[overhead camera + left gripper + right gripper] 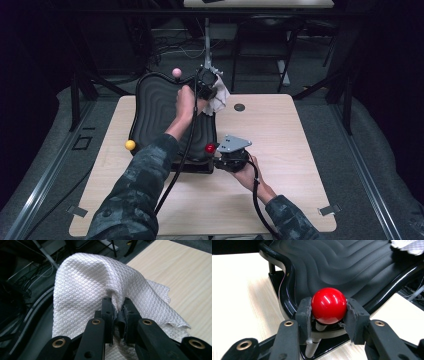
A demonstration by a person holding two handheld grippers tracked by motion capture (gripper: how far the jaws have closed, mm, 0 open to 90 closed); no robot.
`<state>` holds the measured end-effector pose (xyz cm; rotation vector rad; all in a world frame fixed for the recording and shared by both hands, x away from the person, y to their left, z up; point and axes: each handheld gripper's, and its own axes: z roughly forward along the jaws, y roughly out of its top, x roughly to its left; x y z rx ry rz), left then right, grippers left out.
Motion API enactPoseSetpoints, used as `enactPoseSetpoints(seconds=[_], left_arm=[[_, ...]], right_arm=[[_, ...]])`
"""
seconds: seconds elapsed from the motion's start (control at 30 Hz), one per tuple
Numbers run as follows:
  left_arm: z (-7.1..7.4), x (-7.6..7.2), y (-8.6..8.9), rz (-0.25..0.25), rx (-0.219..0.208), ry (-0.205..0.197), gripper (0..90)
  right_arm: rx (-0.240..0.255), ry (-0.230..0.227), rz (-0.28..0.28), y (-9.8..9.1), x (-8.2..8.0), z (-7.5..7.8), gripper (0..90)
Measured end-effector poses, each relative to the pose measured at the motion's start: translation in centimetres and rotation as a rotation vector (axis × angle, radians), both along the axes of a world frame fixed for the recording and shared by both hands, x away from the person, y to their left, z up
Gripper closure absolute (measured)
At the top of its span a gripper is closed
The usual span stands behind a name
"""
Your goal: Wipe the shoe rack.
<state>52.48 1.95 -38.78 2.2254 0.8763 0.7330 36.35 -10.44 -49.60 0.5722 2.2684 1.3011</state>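
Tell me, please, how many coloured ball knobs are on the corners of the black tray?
3. The pink knob is at the far corner, the yellow knob at the near left corner, the red knob at the near right corner, gripped by the right tool. Another may be hidden.

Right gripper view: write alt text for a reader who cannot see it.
The right tongs are shut on a glossy red ball knob at the corner of a black rippled tray on a light wooden table. A corner of white cloth lies on the tray's far side.
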Motion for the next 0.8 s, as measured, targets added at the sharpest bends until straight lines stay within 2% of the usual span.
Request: enactPoseSetpoints(seconds=[0.27,0.47,0.8], left_arm=[[-0.7,-1.4,0.5,-0.037,0.018,0.004,82.3],[-1.5,-2.9,1.0,-0.067,0.042,-0.013,82.2],[-2.7,-5.2,1.6,-0.102,0.06,-0.039,82.2]], right_arm=[[0.001,-0.002,0.001,0.0,0.0,0.0,60.0],[0.001,-0.001,0.001,0.0,0.0,0.0,60.0],[-0.007,-0.002,-0.005,0.0,-0.1,0.0,60.0]])
